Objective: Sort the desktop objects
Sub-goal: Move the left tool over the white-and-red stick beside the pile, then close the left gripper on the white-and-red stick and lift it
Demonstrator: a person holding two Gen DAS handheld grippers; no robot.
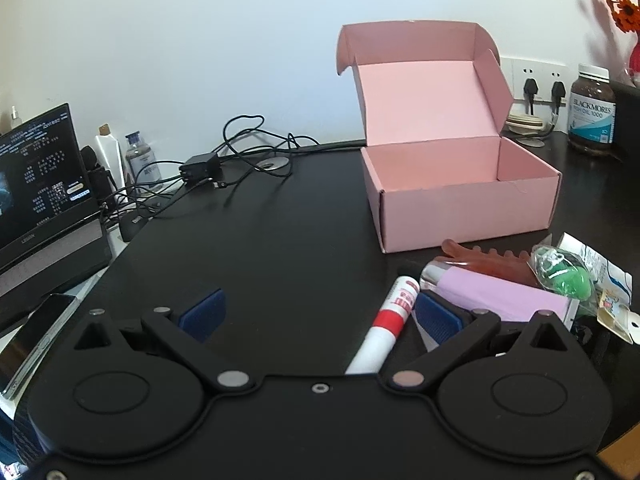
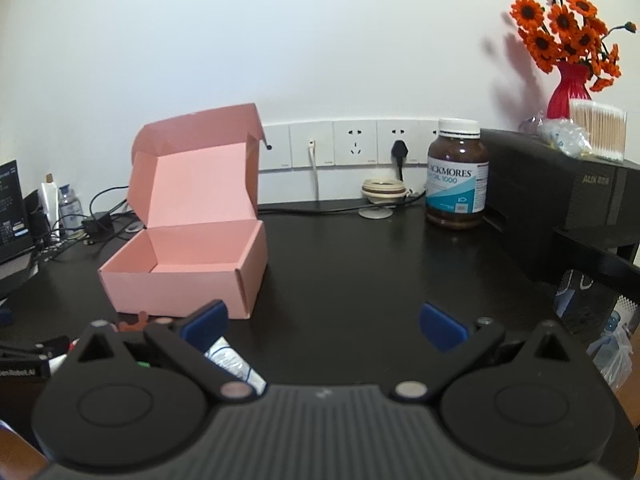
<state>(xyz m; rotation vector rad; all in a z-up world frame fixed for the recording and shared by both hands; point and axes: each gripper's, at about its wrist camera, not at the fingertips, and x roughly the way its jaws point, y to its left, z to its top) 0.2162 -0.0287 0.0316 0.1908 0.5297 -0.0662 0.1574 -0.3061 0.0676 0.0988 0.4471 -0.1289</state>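
While the pink box stands with its lid flung back on the black table, both claws hang low over the tabletop with nothing between their blue pads. The left claw is spread wide — a red-and-white marker lies on the table between its fingers, nearer the right-hand pad, and no pad touches it. Just right of that pad sits a small heap: a lilac case with a silver end, a reddish-brown comb behind it, a green toy in a clear bag, and a white printed packet. The heap lies near the front of the box, whose visible interior looks empty.

The right claw is likewise parted, over bare table to the right of the box. By its left finger the end of a white tube and a bit of the comb show. Farther back stand a brown supplement bottle and, on a black cabinet, a red vase of orange flowers.
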